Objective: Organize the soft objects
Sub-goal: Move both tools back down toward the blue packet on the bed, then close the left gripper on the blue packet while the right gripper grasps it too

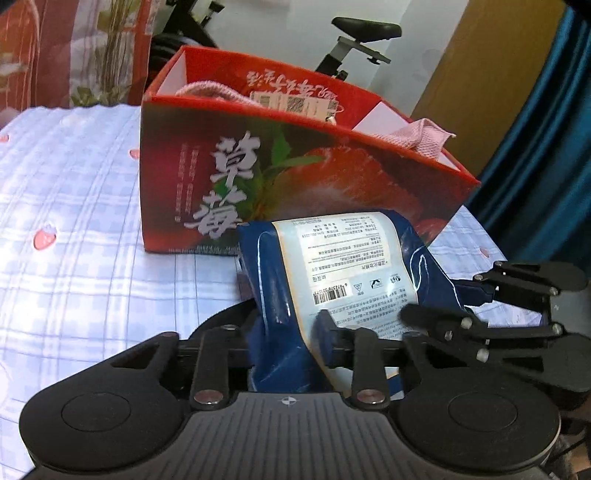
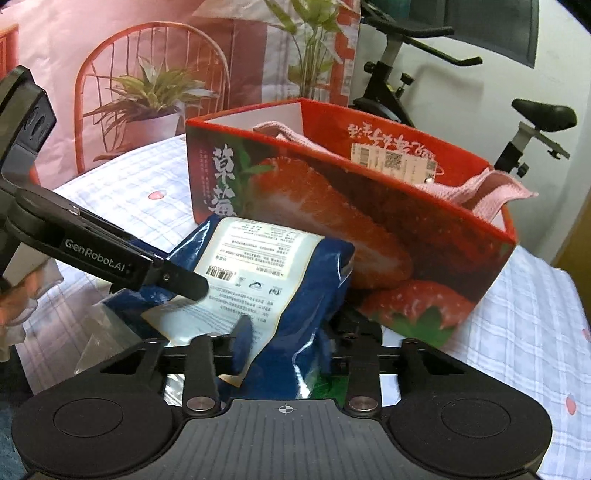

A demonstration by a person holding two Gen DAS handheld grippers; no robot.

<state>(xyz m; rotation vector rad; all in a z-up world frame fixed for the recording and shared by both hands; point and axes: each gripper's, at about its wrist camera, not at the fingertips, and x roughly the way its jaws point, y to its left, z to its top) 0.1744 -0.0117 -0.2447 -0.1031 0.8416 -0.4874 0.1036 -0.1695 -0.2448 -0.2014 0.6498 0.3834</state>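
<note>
A soft blue package with a white printed label [image 1: 332, 273] [image 2: 266, 266] lies tilted on the checked tablecloth [image 1: 74, 221], just in front of a red strawberry-print box [image 1: 295, 177] [image 2: 369, 229]. My left gripper [image 1: 291, 332] is shut on the package's near end, its fingers pressing into the blue film. From the other side my right gripper [image 2: 284, 343] is shut on the same package. Each wrist view shows the other gripper at the package's edge: the right gripper [image 1: 443, 299] and the left gripper [image 2: 192, 288]. A pink towel [image 1: 424, 136] [image 2: 491, 188] sits in the box and hangs over its rim.
An exercise bike [image 1: 362, 33] [image 2: 406, 74] stands behind the table. A blue curtain [image 1: 546, 147] hangs at the right, and a printed backdrop with a chair and plant [image 2: 147, 92] at the left. Crumpled clear plastic [image 2: 99, 332] lies by the table's near edge beside a hand [image 2: 11, 306].
</note>
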